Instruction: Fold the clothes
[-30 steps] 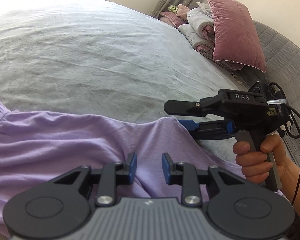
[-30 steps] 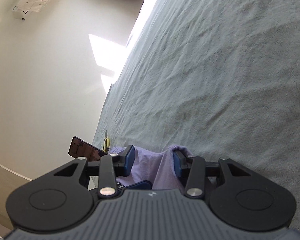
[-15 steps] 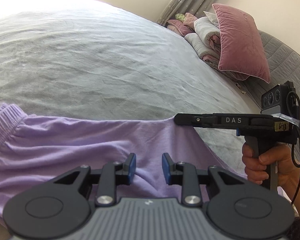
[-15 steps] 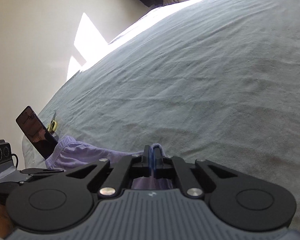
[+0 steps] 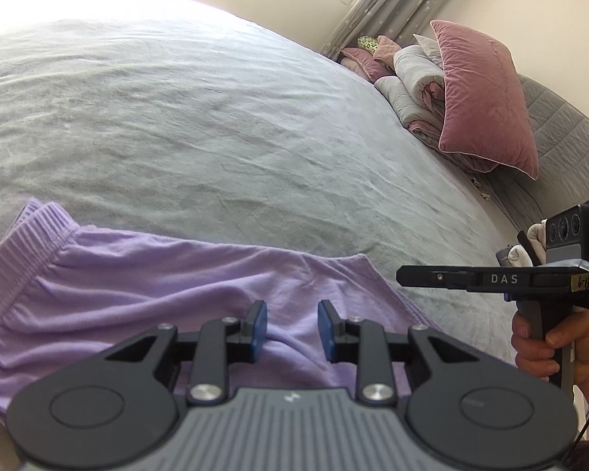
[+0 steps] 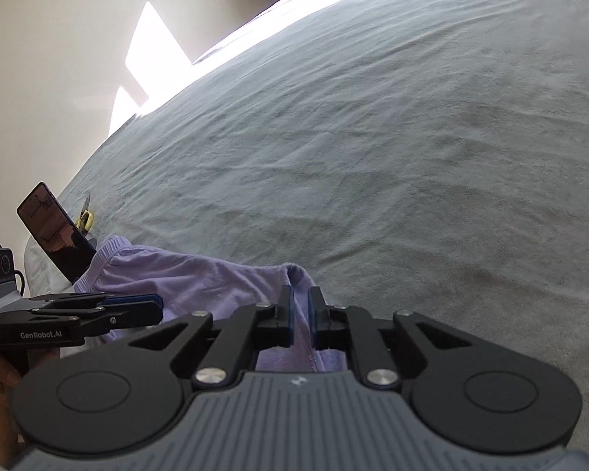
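Observation:
A purple garment (image 5: 157, 274) lies spread on the grey bed (image 5: 216, 117), its ribbed waistband (image 5: 27, 243) at the left. My left gripper (image 5: 292, 329) sits at the garment's near edge, and wrinkles run into the fabric bunched between its pads. In the left wrist view my right gripper (image 5: 400, 276) hovers just right of the garment's far corner, its tip clear of the flat cloth. In the right wrist view its jaws (image 6: 301, 314) are opening, with a pinched ridge of the garment (image 6: 184, 278) showing through the narrow gap. The left gripper (image 6: 157, 304) lies low on the fabric at the left.
A pink pillow (image 5: 487, 98) and rolled quilts (image 5: 412, 78) are stacked at the bed's head. A dark phone (image 6: 55, 235) stands propped at the bed's left edge beside yellow-handled scissors (image 6: 84, 218). A hand (image 5: 542, 353) holds the right gripper's handle.
The right gripper rolled level and shut on the garment's corner. Its jaws have now parted a little, and it has risen and drawn back from the corner. The garment lies flatter.

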Demonstrator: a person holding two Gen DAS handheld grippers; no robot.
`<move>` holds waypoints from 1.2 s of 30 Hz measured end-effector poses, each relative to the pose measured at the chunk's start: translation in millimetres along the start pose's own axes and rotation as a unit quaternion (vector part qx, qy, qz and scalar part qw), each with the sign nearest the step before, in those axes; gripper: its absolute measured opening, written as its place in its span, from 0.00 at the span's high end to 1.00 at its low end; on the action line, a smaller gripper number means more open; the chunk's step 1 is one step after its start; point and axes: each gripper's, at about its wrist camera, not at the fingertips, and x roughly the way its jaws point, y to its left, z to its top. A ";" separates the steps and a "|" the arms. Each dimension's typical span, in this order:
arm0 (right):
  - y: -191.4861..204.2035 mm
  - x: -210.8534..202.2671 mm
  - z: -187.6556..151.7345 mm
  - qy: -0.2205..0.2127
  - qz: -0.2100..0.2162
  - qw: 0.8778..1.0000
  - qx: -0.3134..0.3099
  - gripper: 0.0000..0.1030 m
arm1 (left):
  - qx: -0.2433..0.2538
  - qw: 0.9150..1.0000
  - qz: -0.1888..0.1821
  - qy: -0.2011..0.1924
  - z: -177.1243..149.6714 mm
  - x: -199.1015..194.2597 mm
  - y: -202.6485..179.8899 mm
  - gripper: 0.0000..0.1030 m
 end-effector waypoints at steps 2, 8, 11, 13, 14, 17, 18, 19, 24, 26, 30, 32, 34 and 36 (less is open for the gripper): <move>-3.5 -16.4 -11.5 -0.006 -0.003 1.000 0.007 0.87 | 0.018 1.000 0.001 -0.004 1.5 0.6 -5.9 0.73; -18.6 -58.8 -51.4 -0.003 -0.015 1.000 0.019 0.86 | 0.112 0.993 0.034 0.017 7.4 25.4 -40.6 0.65; -29.3 -79.2 -69.2 -0.001 -0.022 1.000 0.021 0.86 | 0.168 0.984 0.044 0.030 16.4 42.6 -57.5 0.62; -36.7 -91.0 -80.0 -0.002 -0.023 0.999 0.023 0.86 | 0.196 0.979 0.046 0.039 23.7 54.2 -66.4 0.62; -40.0 -96.1 -84.7 -0.004 -0.023 0.999 0.024 0.86 | 0.210 0.976 0.041 0.043 26.9 59.9 -70.1 0.62; -46.4 -105.1 -94.5 -0.008 -0.021 0.999 0.027 0.84 | 0.236 0.970 0.033 0.051 32.0 70.2 -75.3 0.61; -47.4 -106.7 -97.3 -0.007 -0.020 0.999 0.026 0.83 | 0.243 0.968 0.031 0.055 33.4 73.3 -76.1 0.61; -48.5 -108.3 -100.0 -0.007 -0.018 0.999 0.025 0.80 | 0.250 0.966 0.029 0.058 34.8 76.3 -76.9 0.61; -44.1 -110.3 -107.1 -0.010 -0.022 1.000 -0.002 0.65 | 0.249 0.966 0.007 0.074 39.9 84.6 -75.2 0.61; -42.4 -110.5 -108.4 -0.015 -0.023 0.999 -0.016 0.65 | 0.241 0.967 -0.003 0.077 40.2 87.7 -74.2 0.62; -35.2 -106.6 -108.7 -0.013 -0.022 0.998 -0.048 0.70 | 0.231 0.970 -0.023 0.075 37.7 91.3 -77.0 0.79; -31.2 -103.3 -109.2 -0.007 -0.023 0.998 -0.064 0.71 | 0.225 0.971 -0.024 0.071 36.3 92.4 -78.3 0.87; -27.6 -98.4 -110.8 0.002 -0.027 0.996 -0.081 0.89 | 0.214 0.974 -0.026 0.061 35.4 91.9 -77.4 0.95; -23.1 -95.3 -114.2 0.007 -0.035 0.994 -0.099 0.96 | 0.201 0.978 -0.029 0.045 33.9 89.1 -75.9 0.96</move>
